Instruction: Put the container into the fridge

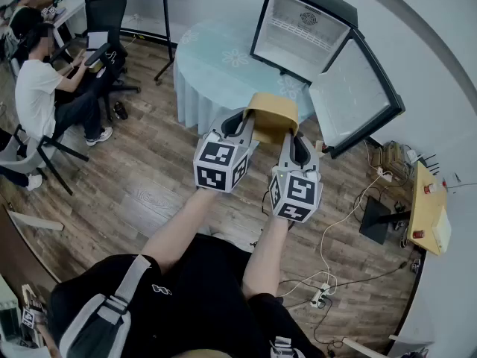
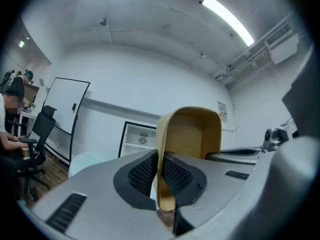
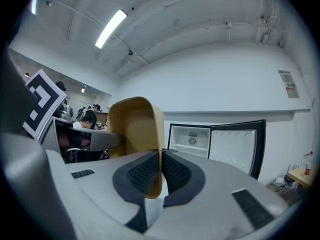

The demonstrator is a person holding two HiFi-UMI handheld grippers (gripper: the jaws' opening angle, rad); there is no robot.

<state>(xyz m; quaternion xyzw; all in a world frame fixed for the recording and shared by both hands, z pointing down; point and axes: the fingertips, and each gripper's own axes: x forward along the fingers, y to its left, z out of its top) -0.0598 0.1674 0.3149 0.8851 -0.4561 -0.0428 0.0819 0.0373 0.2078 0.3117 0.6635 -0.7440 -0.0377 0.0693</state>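
Quick status from my end: the tan container [image 1: 272, 112] is up in the air, carried between both tongs, in front of the fridge [image 1: 302, 30] and not inside it; the fridge sits on the round worktop [image 1: 212, 69] with the pale blue cloth, and its door [image 1: 356, 95] hangs wide open to the right.

Left tongs [image 1: 248, 127] are closed down on the container's left wall; in the left gripper view the tongs [image 2: 160, 176] have the thin tan wall squeezed between the two dark pads, with the container [image 2: 192, 131] sticking up past them so that I look into its hollow; the fridge [image 2: 136, 136] shows behind it.

Right tongs [image 1: 289, 139] do the same on the other side; in the right gripper view the tongs [image 3: 160, 173] pinch the right wall of the container [image 3: 131, 126], pads nearly together with just the wall in between; the white fridge [image 3: 191, 140] and its door [image 3: 235, 146] are straight ahead.

Off to the left a person [image 1: 37, 88] sits at a desk, well apart from all this; wooden floor [image 1: 149, 177] below.
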